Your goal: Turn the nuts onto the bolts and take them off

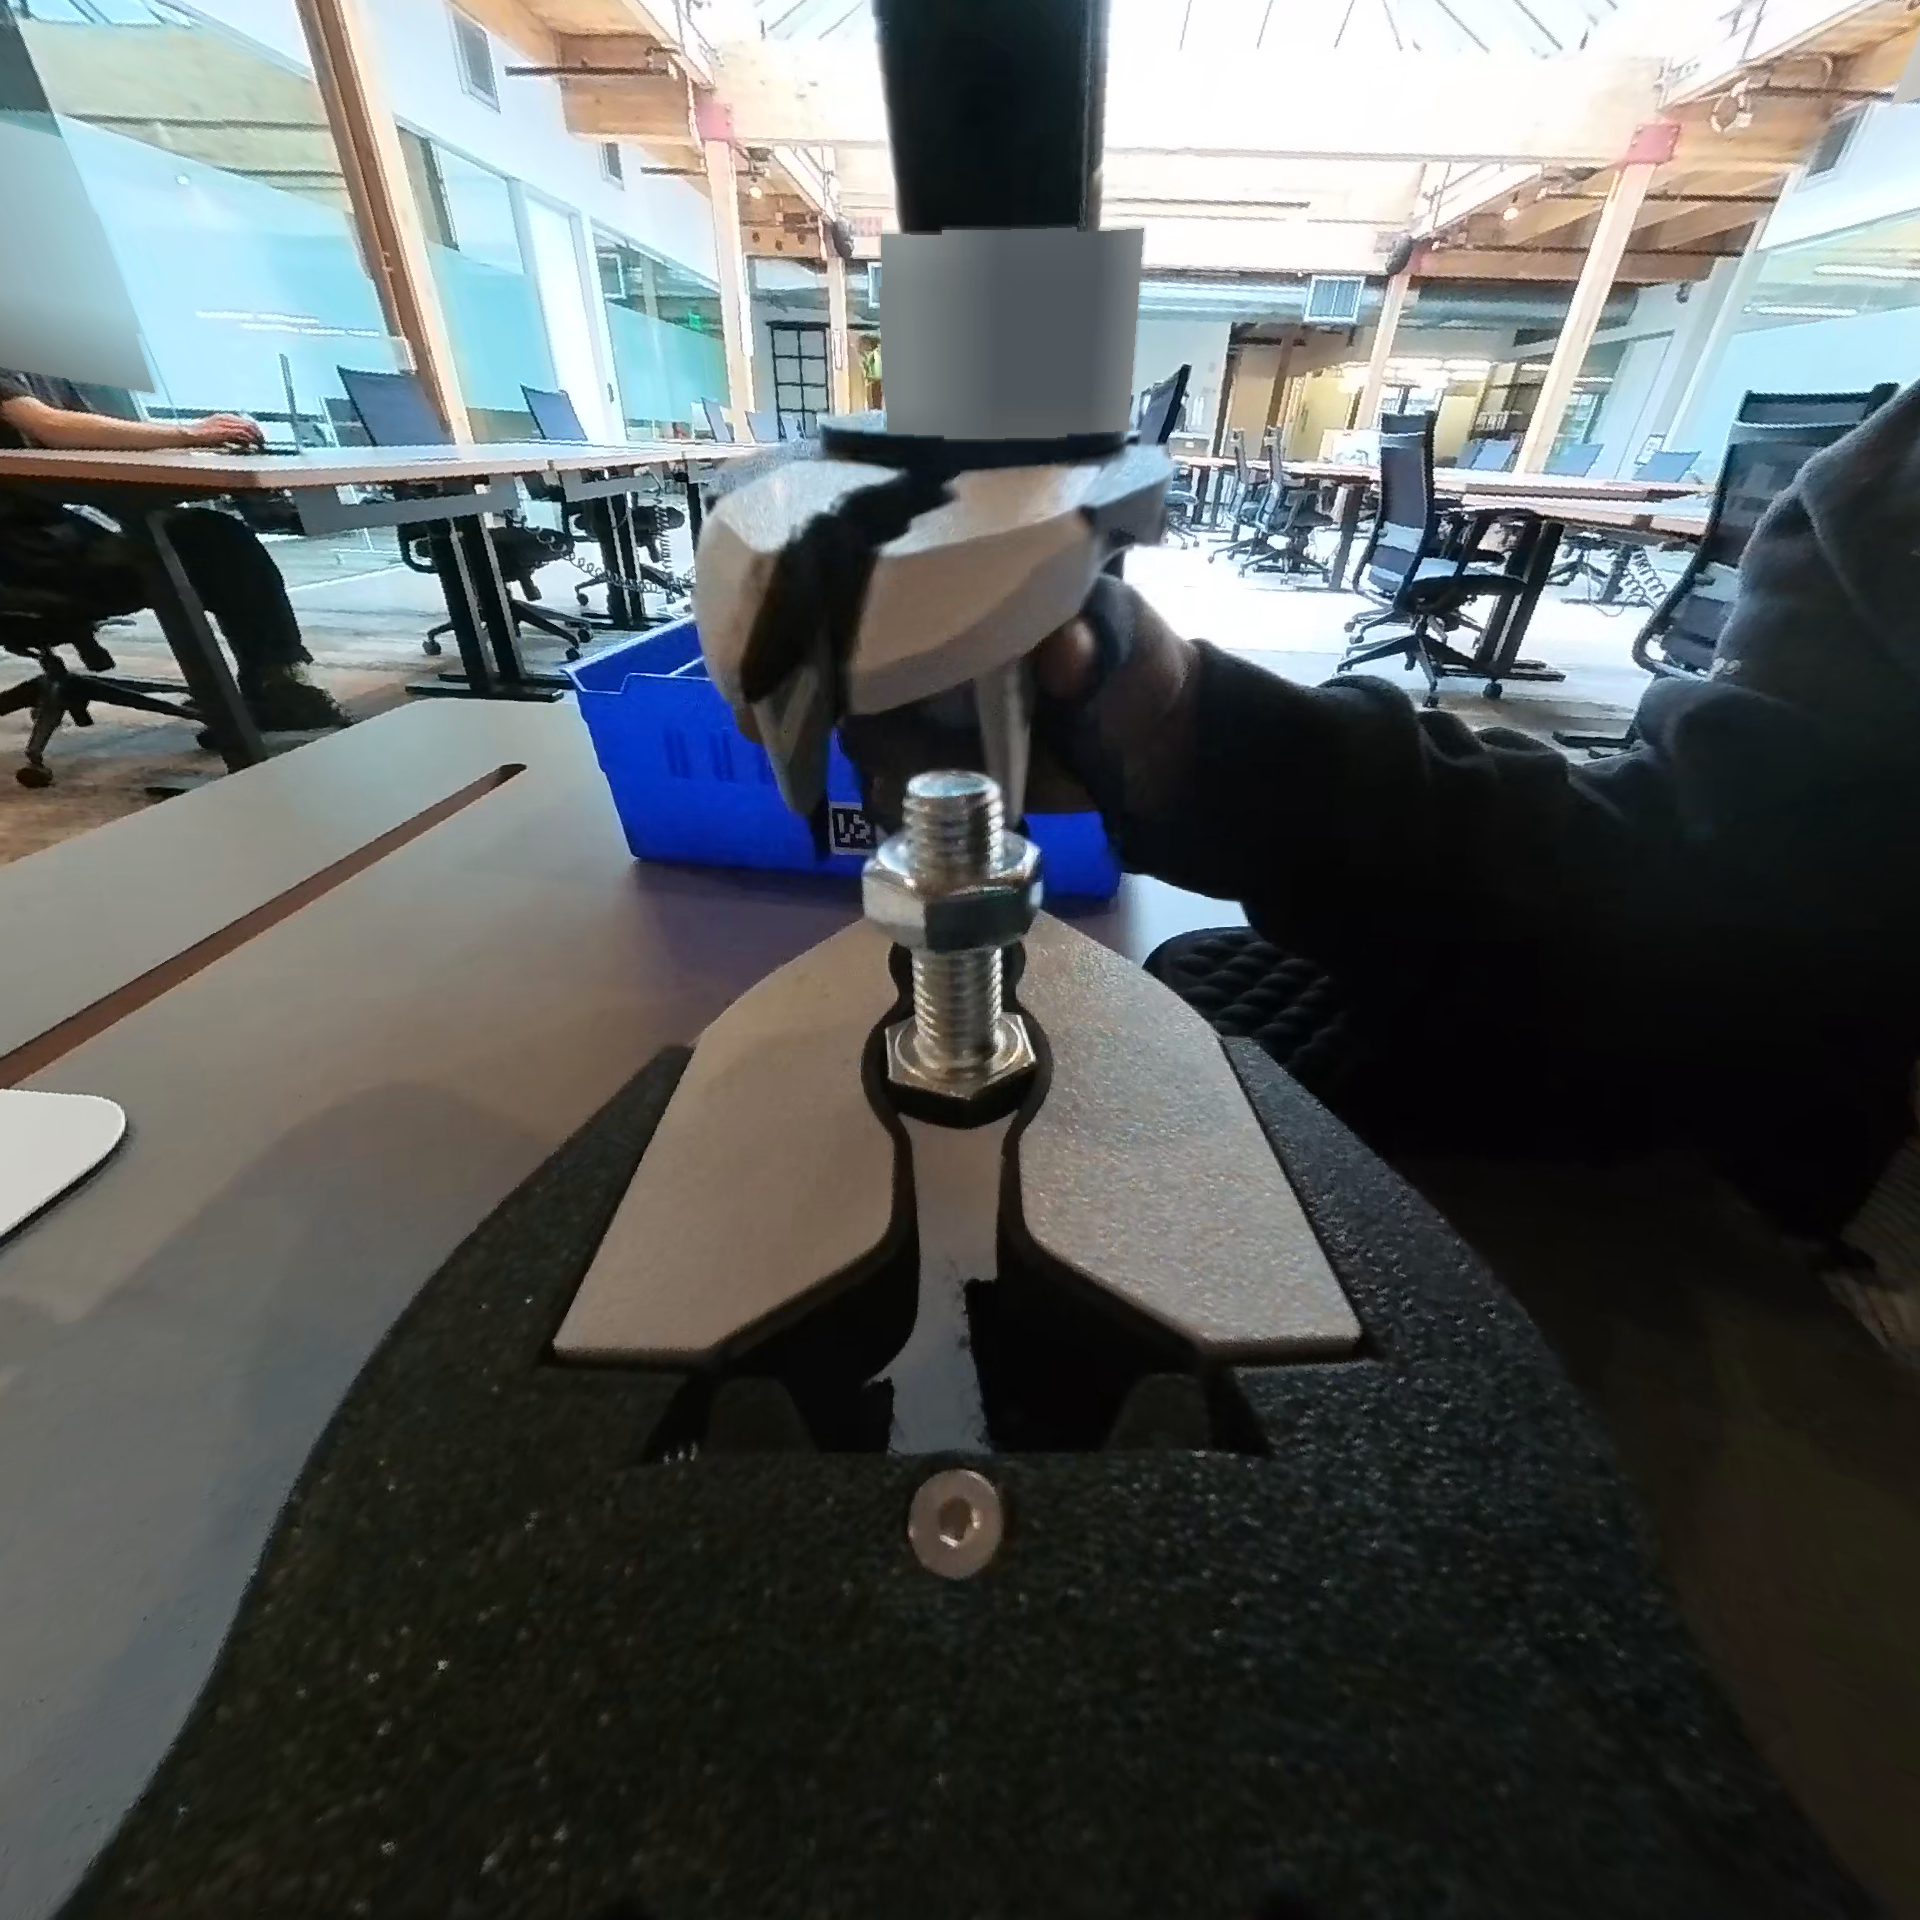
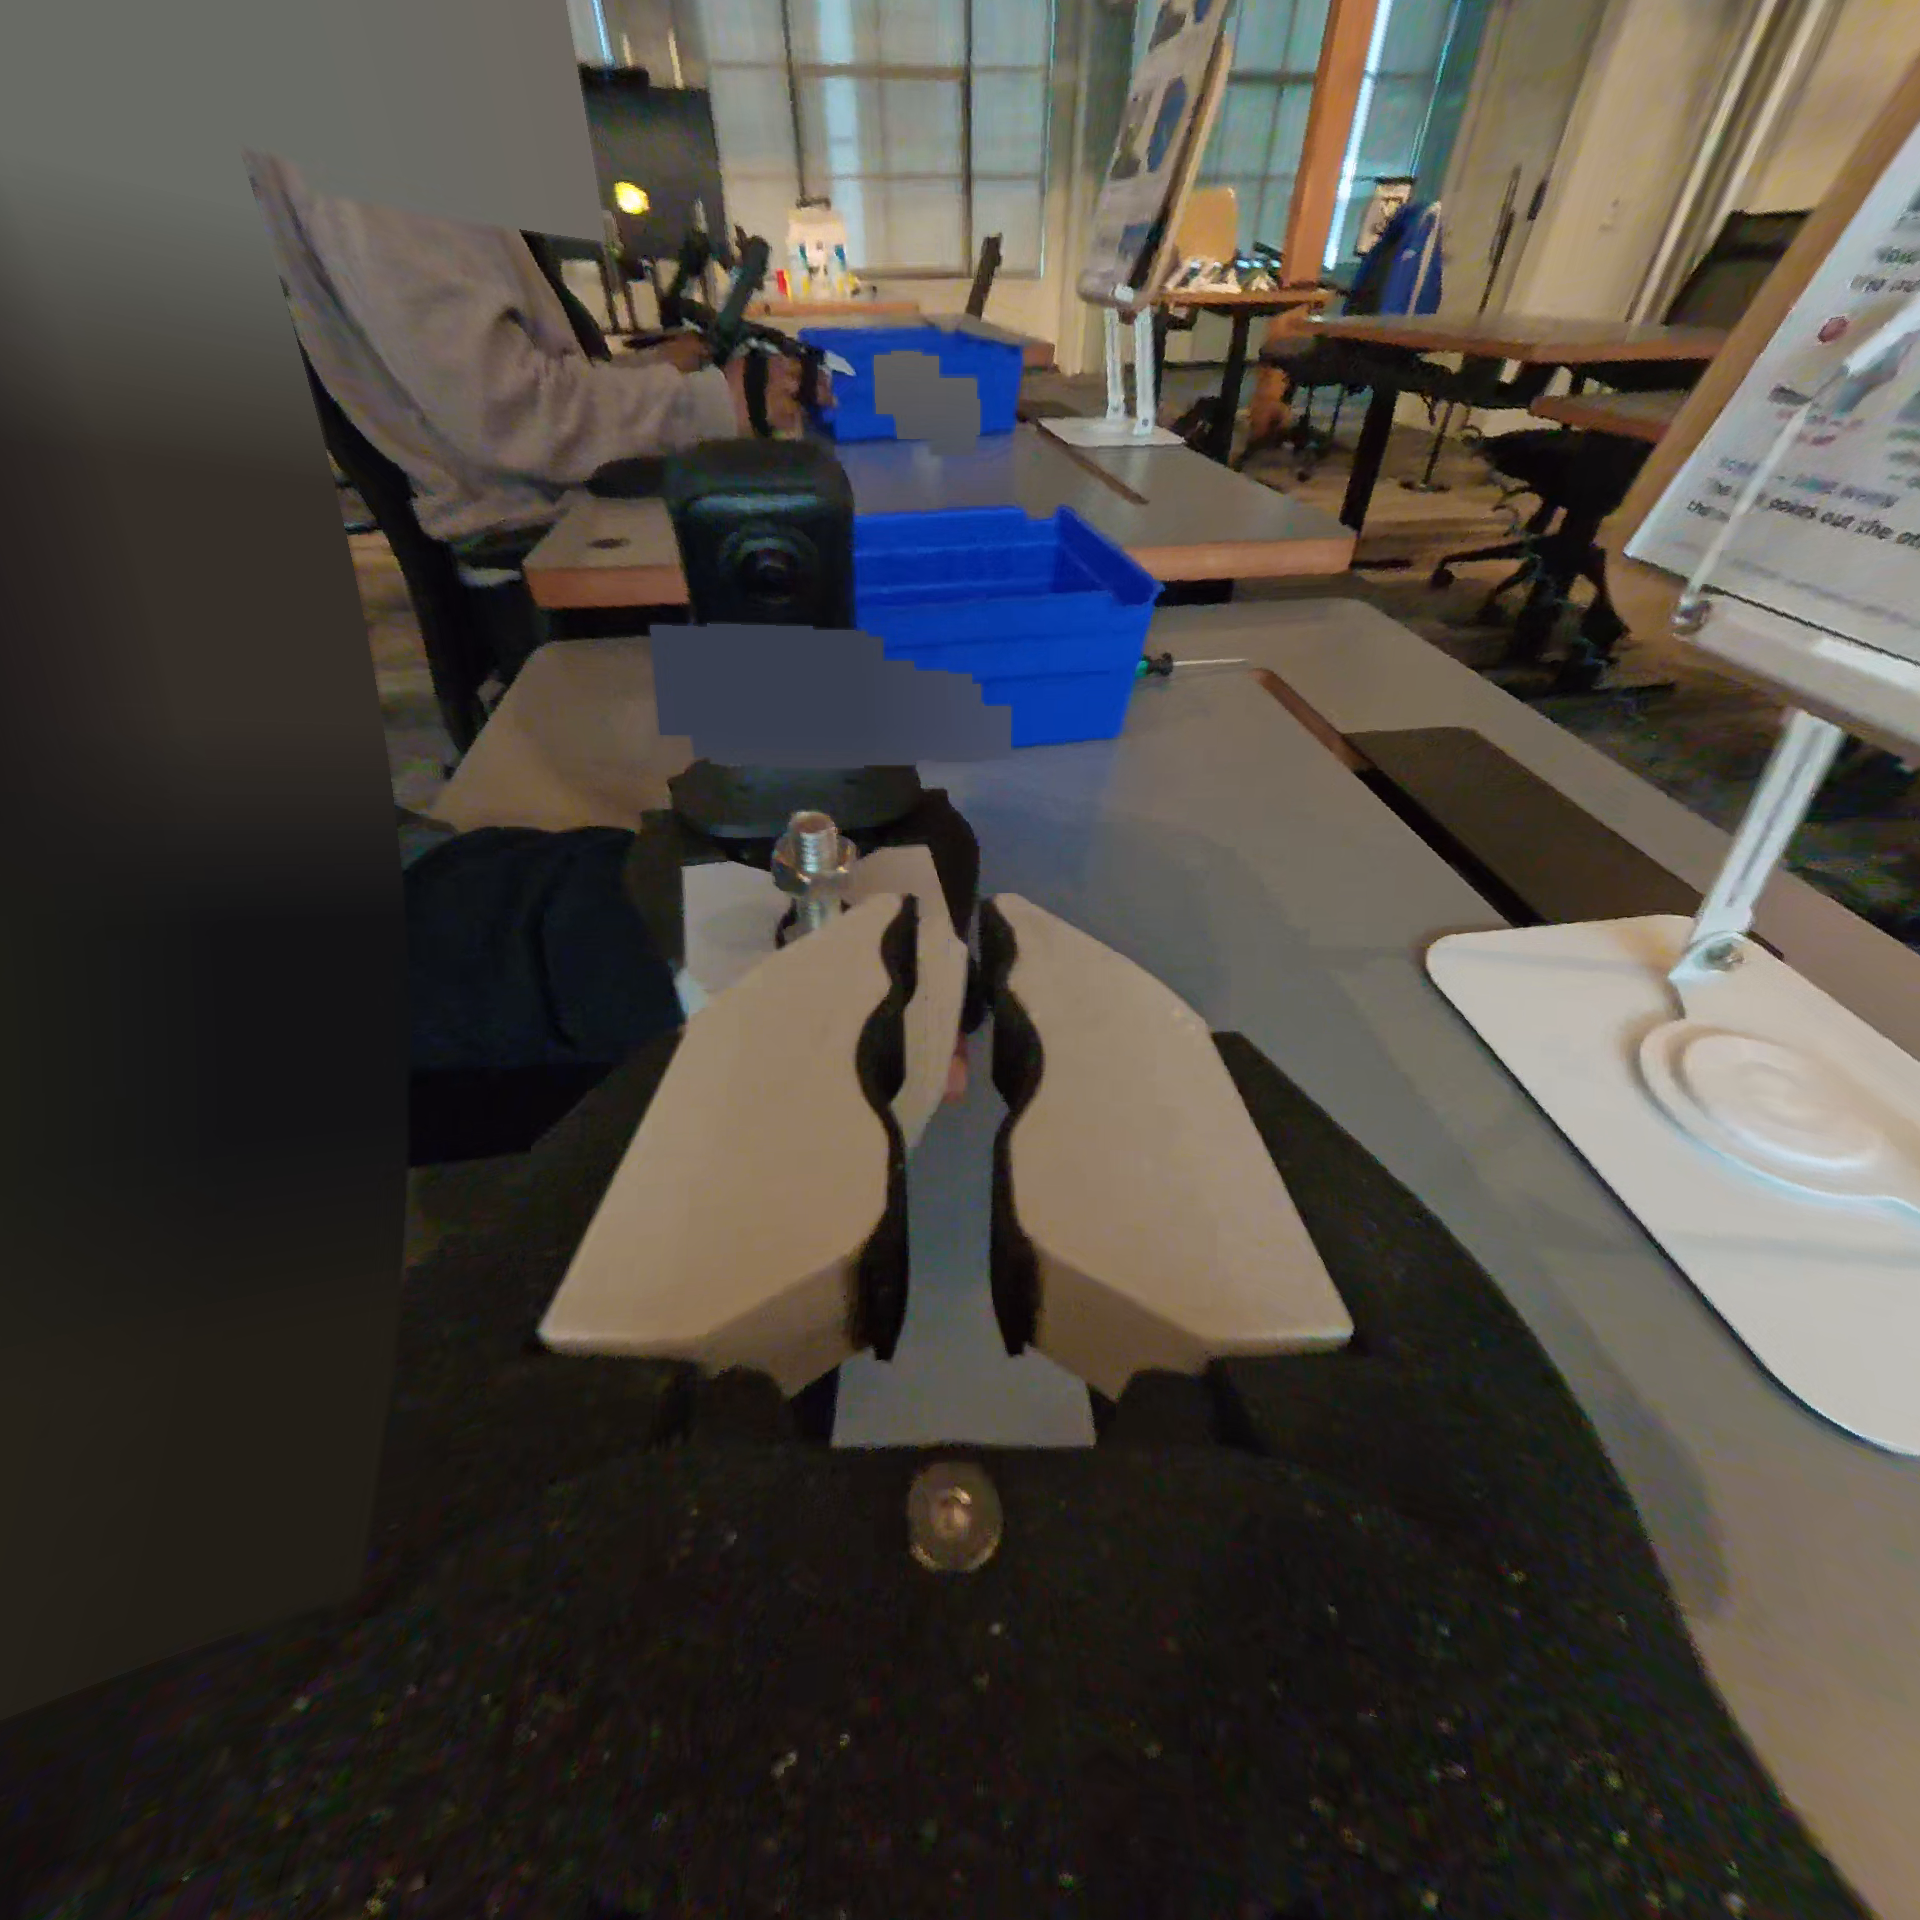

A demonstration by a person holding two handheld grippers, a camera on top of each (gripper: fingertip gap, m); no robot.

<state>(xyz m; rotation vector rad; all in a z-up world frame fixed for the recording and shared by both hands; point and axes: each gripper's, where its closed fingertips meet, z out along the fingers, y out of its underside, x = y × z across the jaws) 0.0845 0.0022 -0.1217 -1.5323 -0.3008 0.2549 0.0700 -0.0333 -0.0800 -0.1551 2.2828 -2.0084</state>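
Left wrist view: left gripper (image 1: 961, 1049) is clenching the bolt (image 1: 954, 997) upright, nut (image 1: 952, 896) threaded; right gripper (image 1: 904, 769) is hovering above, seemingly released.

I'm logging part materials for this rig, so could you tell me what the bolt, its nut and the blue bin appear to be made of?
The bolt and nut look like bright plated steel: silvery, shiny, with crisp threads and hex flats. The blue bin looks like moulded plastic: uniform saturated colour, smooth semi-gloss walls, moulded slots. The exact alloy or plating cannot be told.

Silver bolt (image 1: 951, 935), blue bin (image 1: 717, 769)
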